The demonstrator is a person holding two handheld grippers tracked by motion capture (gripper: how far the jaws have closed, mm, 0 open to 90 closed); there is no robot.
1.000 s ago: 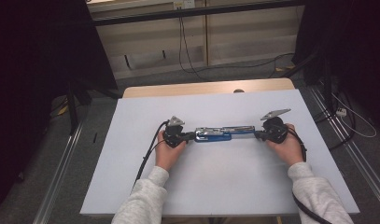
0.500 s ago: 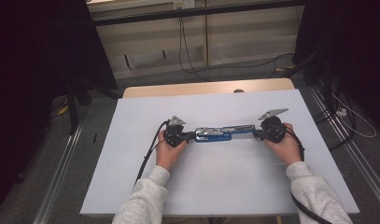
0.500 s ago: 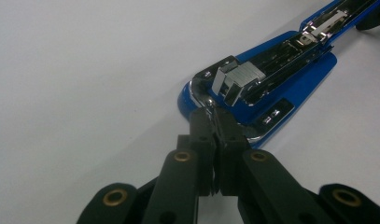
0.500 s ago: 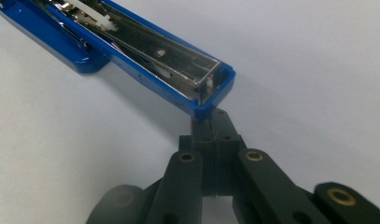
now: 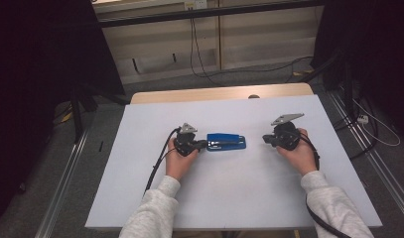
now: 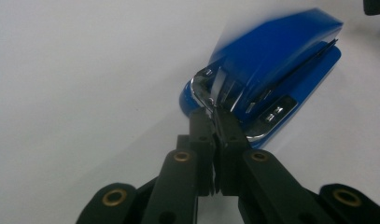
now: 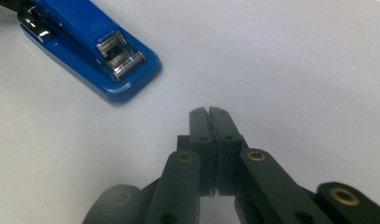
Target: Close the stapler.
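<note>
**High view: stapler on bench, left tongs at its rear end, right tongs apart**

High view: white bench (image 5: 140, 148) with a strip of wood board along its far edge. Beyond it, a pale wall panel with cables hanging down; dark floor, metal rails to either side, black drapes left and right.

Blue stapler (image 5: 226, 142) lies flat near the bench centre, long axis running left to right, arm down.

Left tongs (image 5: 203, 145): hand low on the bench, forearm in a grey sleeve coming in from the bottom edge, tongs level and pointing right. Left gripper view: jaws pressed together on a thin metal tab at the stapler's (image 6: 267, 79) rear hinge end. Cable trails back toward the person.

Right tongs (image 5: 265, 140): hand rests on the bench right of the stapler, tongs pointing left toward it, near but not touching. Right gripper view: jaws together with nothing between them over bare bench; stapler's (image 7: 92, 51) front end sits up and left of the tips (image 7: 209, 114), apart from them.
</note>
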